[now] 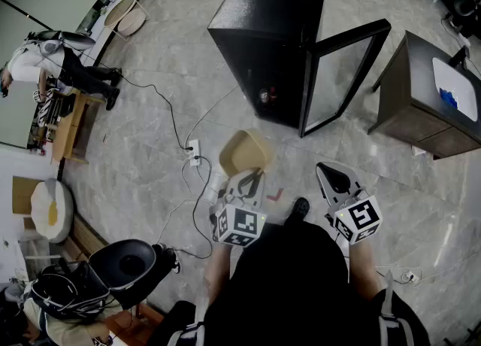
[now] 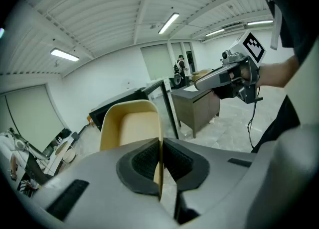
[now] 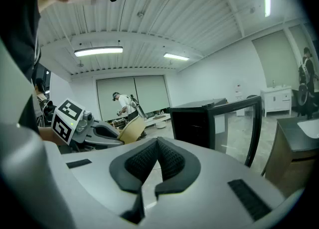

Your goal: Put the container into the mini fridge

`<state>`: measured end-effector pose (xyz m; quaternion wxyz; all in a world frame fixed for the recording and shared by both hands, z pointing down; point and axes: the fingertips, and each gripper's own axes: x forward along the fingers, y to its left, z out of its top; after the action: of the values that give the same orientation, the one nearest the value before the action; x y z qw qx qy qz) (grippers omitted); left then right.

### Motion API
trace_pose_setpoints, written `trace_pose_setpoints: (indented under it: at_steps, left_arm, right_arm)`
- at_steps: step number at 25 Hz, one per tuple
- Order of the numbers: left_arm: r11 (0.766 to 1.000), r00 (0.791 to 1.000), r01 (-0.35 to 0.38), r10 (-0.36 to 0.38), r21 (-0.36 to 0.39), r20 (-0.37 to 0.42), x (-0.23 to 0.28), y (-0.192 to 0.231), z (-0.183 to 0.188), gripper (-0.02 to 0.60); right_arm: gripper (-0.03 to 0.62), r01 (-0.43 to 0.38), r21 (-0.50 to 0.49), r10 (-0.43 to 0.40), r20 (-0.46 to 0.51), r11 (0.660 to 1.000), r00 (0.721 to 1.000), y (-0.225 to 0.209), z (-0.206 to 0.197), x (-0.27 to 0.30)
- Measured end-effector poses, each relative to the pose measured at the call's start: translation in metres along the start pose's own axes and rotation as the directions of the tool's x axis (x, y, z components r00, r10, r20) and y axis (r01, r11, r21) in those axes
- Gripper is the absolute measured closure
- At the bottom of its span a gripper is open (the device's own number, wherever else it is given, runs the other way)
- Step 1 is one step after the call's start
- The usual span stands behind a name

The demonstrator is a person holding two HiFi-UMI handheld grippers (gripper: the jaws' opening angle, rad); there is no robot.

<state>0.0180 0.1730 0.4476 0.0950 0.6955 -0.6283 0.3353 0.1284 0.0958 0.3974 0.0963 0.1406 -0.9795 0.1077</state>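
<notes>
A tan, shallow container (image 1: 244, 153) hangs in the air in front of me, with my left gripper (image 1: 250, 179) shut on its rim. In the left gripper view the container (image 2: 130, 126) stands upright, its edge pinched between the black pads (image 2: 144, 161). The black mini fridge (image 1: 267, 44) stands on the floor ahead, its glass door (image 1: 342, 74) swung open to the right. Something red sits low inside it. My right gripper (image 1: 334, 179) is held beside the left one, shut and empty. The right gripper view shows the fridge (image 3: 199, 121) and the container (image 3: 130, 129).
A dark cabinet (image 1: 428, 100) with a white tray on top stands right of the fridge door. A power strip (image 1: 193, 153) and cables lie on the floor at left. A person (image 1: 52, 66) works at far left. A black chair (image 1: 124, 265) is at lower left.
</notes>
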Motion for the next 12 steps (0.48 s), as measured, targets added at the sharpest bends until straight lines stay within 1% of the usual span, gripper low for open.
trace_pose_setpoints:
  at_steps: [3, 8, 12]
  left_arm:
    - [1.0, 1.0, 0.013, -0.013, -0.003, 0.01, 0.0, 0.001, 0.002, 0.538]
    - [0.999, 0.999, 0.032, -0.032, 0.013, 0.025, 0.0, -0.013, 0.01, 0.538]
    - [0.999, 0.999, 0.037, -0.037, 0.028, 0.021, 0.002, -0.019, 0.014, 0.538]
  right_arm:
    - [0.577, -0.006, -0.011, 0.006, 0.007, 1.0, 1.0, 0.006, 0.005, 0.002]
    - [0.576, 0.0, -0.005, 0.0, 0.012, 1.0, 1.0, 0.007, 0.003, -0.007]
    - [0.576, -0.038, -0.028, 0.039, 0.032, 0.999, 0.999, 0.014, 0.005, -0.009]
